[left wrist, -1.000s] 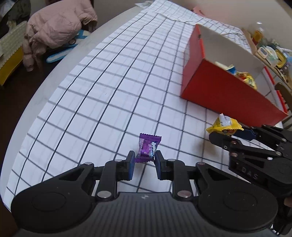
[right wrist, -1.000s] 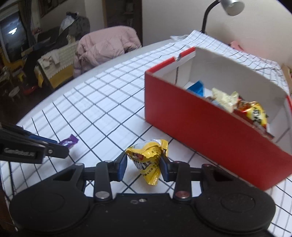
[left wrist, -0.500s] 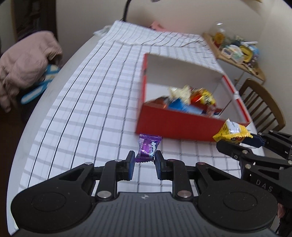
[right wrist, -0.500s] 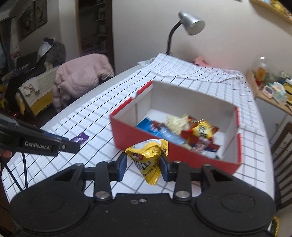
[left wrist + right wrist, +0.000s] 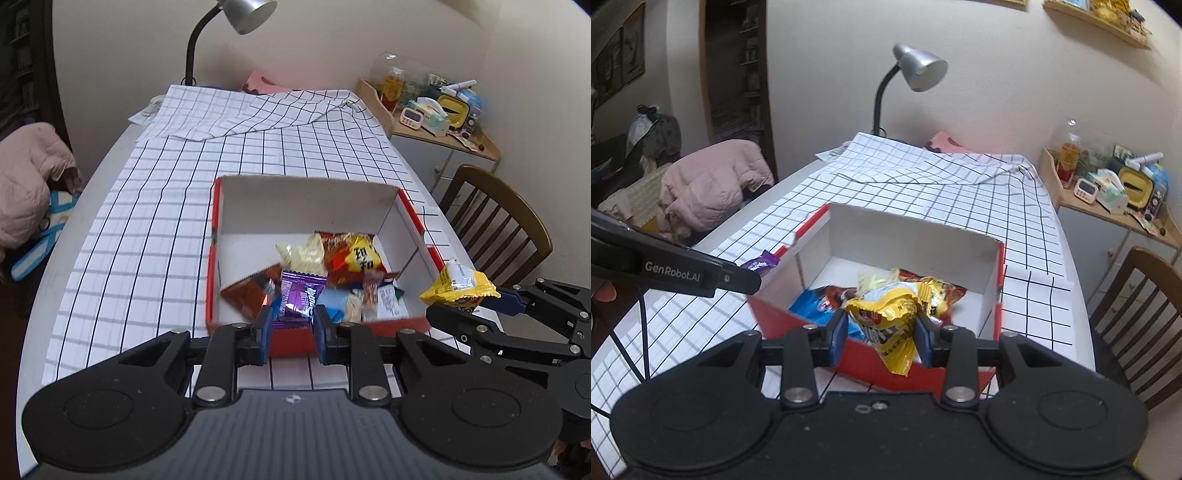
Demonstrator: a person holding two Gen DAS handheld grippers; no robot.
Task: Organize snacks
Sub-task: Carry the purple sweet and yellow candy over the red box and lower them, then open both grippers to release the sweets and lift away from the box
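Red box (image 5: 291, 338) rim lies under both raised tools: left gripper (image 5: 292, 328) clamps purple candy (image 5: 299, 301), right gripper (image 5: 881, 338) at 3 o'clock clamps yellow packet (image 5: 886, 321)

Home, dining/living rm. Checked tablecloth (image 5: 192, 192) covering table ahead of fingers; desk lamp (image 5: 916, 70) standing at far end. Wooden chair (image 5: 495, 221) sitting rt of fingers, cluttered cabinet (image 5: 1108, 229) w/ timer & tissues beyond it. Pink jacket (image 5: 713, 184) lying left, bookshelf (image 5: 738, 66) behind.
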